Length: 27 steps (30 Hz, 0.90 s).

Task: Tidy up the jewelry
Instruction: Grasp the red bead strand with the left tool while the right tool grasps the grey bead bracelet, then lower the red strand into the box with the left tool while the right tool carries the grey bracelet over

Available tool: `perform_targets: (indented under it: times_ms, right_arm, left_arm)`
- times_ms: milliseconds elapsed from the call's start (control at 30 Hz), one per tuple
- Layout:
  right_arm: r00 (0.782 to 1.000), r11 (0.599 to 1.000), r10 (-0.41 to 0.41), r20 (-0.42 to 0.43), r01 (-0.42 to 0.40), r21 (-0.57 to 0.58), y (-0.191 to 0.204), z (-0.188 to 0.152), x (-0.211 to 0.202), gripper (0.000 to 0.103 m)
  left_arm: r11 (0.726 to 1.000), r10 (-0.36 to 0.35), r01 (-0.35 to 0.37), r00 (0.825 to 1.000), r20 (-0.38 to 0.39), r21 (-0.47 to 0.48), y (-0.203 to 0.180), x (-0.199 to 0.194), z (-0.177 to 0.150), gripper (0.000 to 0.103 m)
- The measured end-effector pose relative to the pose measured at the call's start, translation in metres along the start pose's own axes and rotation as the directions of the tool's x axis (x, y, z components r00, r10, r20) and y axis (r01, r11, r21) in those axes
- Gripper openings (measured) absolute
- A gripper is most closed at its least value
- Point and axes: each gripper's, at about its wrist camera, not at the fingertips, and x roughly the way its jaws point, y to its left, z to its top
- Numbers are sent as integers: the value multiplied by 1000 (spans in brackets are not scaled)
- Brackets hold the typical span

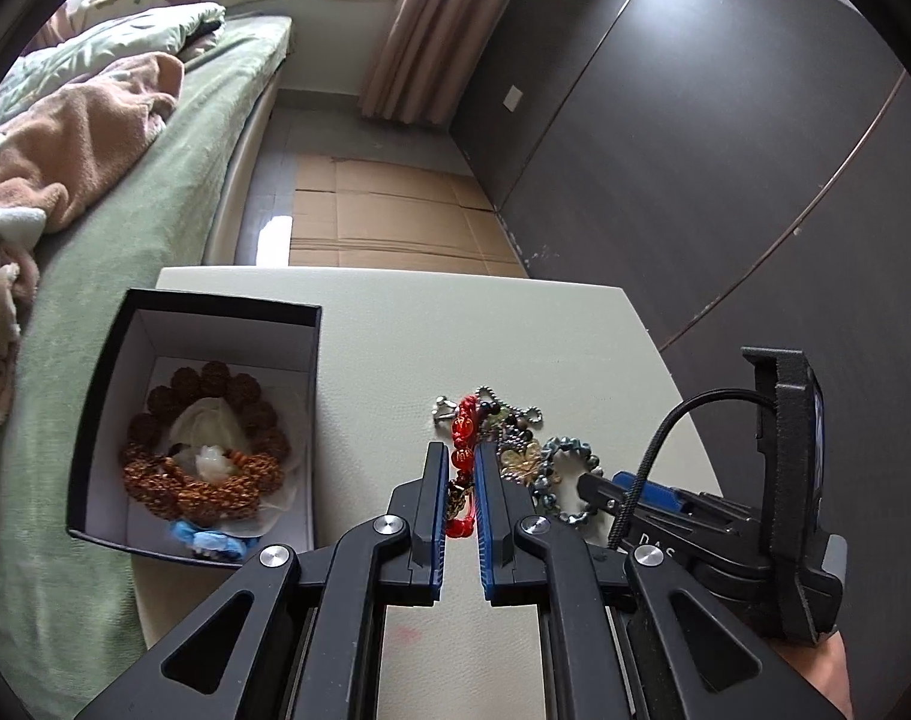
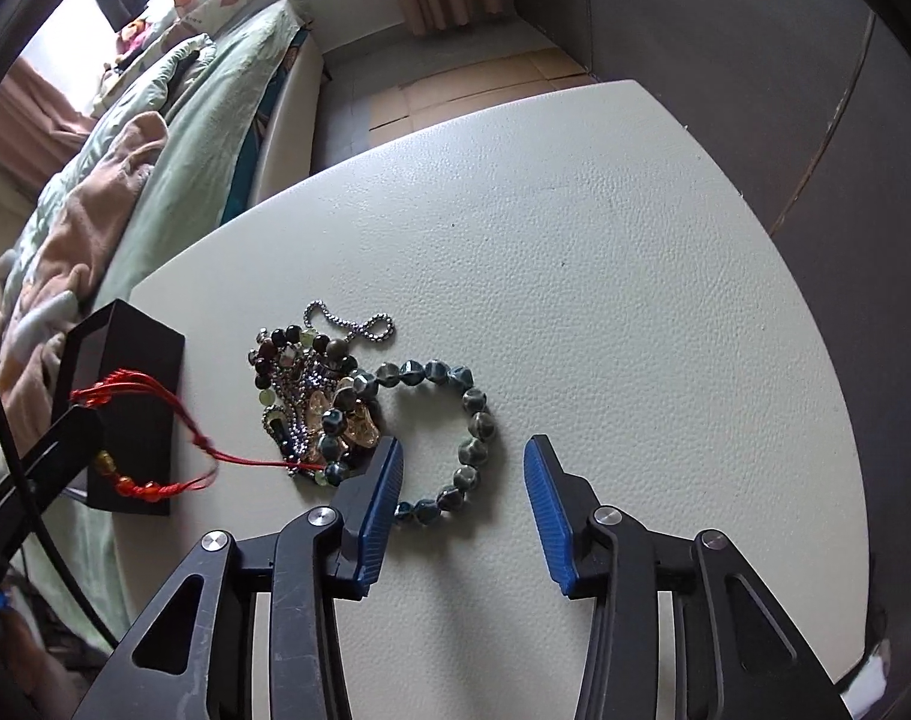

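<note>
My left gripper (image 1: 460,450) is shut on a red cord bracelet (image 1: 462,425) with red and gold beads and holds it just above the white table (image 2: 605,240). In the right wrist view its cord (image 2: 245,459) stretches from the left fingers (image 2: 74,426) to a tangled jewelry pile (image 2: 311,384). My right gripper (image 2: 462,468) stands open over a grey-green bead bracelet (image 2: 476,414). Its pads straddle the bracelet's right side without pressing it. An open black box (image 1: 227,303) at the left holds a brown bead bracelet (image 1: 203,486).
A bed with a green cover (image 1: 155,180) and heaped blankets runs along the table's left side. Flattened cardboard (image 1: 383,216) lies on the floor beyond the table. Dark wall panels (image 1: 695,150) close off the right. A ball chain (image 2: 359,324) trails from the pile.
</note>
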Motion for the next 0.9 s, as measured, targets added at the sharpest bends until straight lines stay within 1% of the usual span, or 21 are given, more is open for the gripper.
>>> perform_targets:
  times_ms: [33,100,133,200,300,433,567,700,800,900]
  right_arm:
    - [1000,1000,-25,4,25,-16,2,0,0,31]
    - [997,996,-71,13,71,-48,6,-2,0,27]
    - [996,994,-93,19,94,-59,6,-3,-1,20]
    - [994,992,-104,22,105,-75,6,-3,-2,12]
    - [998,997,-57,26,58,-58,-1,-2,-9,12]
    - [995,999,-10,97,14,-47,-6,1,-34,12]
    - [985,1000,23,169,-19,-22,-14,3,-55,12]
    - [978,999,46,203,-50,15,-28,4,-69,12]
    - [972,993,89,217,-102,50,-39,6,-77,12]
    - [960,982,154,234,-175,75,-47,5,-85,12]
  left_arm:
    - [1000,3,-3,1000,1,0,1,-1,-1,9]
    - [1000,10,-10,1000,5,5,2,-3,-2,9]
    - [1000,14,-14,1000,5,6,2,-3,-3,9]
    - [1000,21,-21,1000,5,10,2,-3,-5,9]
    - [1000,25,-25,1000,4,9,0,-1,-6,9]
    - [1000,27,-27,999,18,5,-3,-2,-7,9]
    - [1000,21,-21,999,41,-4,-6,-8,-6,9]
    - [1000,14,-13,997,74,-23,-3,-17,-2,9]
    - [999,3,2,995,102,-45,1,-24,2,9]
    - [998,-3,10,993,119,-60,7,-31,5,9]
